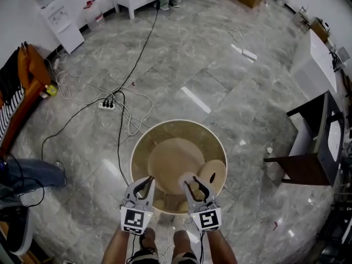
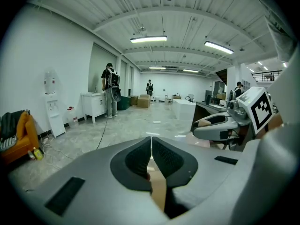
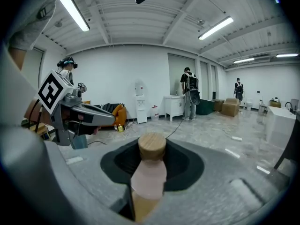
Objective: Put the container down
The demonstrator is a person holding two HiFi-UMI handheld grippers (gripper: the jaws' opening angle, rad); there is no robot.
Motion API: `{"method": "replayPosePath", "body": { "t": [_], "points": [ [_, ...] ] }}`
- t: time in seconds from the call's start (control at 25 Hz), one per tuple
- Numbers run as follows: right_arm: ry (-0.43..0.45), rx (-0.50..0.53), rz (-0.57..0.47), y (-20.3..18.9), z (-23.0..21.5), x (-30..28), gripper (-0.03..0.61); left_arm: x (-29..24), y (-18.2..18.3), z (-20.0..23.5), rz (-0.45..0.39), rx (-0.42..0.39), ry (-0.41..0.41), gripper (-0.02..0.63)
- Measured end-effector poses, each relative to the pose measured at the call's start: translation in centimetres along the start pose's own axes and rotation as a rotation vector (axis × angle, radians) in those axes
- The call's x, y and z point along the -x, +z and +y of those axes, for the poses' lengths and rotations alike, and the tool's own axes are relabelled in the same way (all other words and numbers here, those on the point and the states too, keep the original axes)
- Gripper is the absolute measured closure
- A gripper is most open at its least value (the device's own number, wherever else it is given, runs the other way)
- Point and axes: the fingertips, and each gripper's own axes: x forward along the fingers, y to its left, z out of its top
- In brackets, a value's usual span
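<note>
The container (image 3: 151,175) is a pale pink bottle with a round wooden cap (image 3: 152,146). It stands upright between the jaws of my right gripper (image 3: 152,161), which is shut on its body. In the head view the right gripper (image 1: 197,190) holds the container (image 1: 187,180) over the near right part of a round wooden table (image 1: 179,123). My left gripper (image 1: 144,190) hovers beside it over the table's near left part. Its jaws are shut with nothing between them (image 2: 151,149). From the left gripper view the right gripper (image 2: 216,124) shows at the right.
A round tan object (image 1: 213,172) lies on the table just right of the right gripper. Cables and a power strip (image 1: 106,104) run over the marble floor behind the table. A dark desk (image 1: 313,142) stands at the right, an orange seat (image 1: 30,76) at the left. People stand far off.
</note>
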Motion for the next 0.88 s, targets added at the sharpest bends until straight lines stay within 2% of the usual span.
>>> {"method": "replayPosePath", "body": {
  "t": [0.32,0.52,0.88],
  "points": [
    [0.010,-0.007,0.019,-5.7,-0.7,-4.3,0.453,-3.9,-5.1,1.8,0.018,-0.024,0.021,0.589],
    [0.026,0.000,0.037,-10.0,-0.3,-6.8,0.452,-5.4,-9.7,2.5,0.029,0.024,0.037,0.589],
    [0.048,-0.005,0.055,-17.3,0.4,-9.7,0.451,-8.2,-16.4,2.2,0.031,0.045,0.050,0.589]
  ]
}}
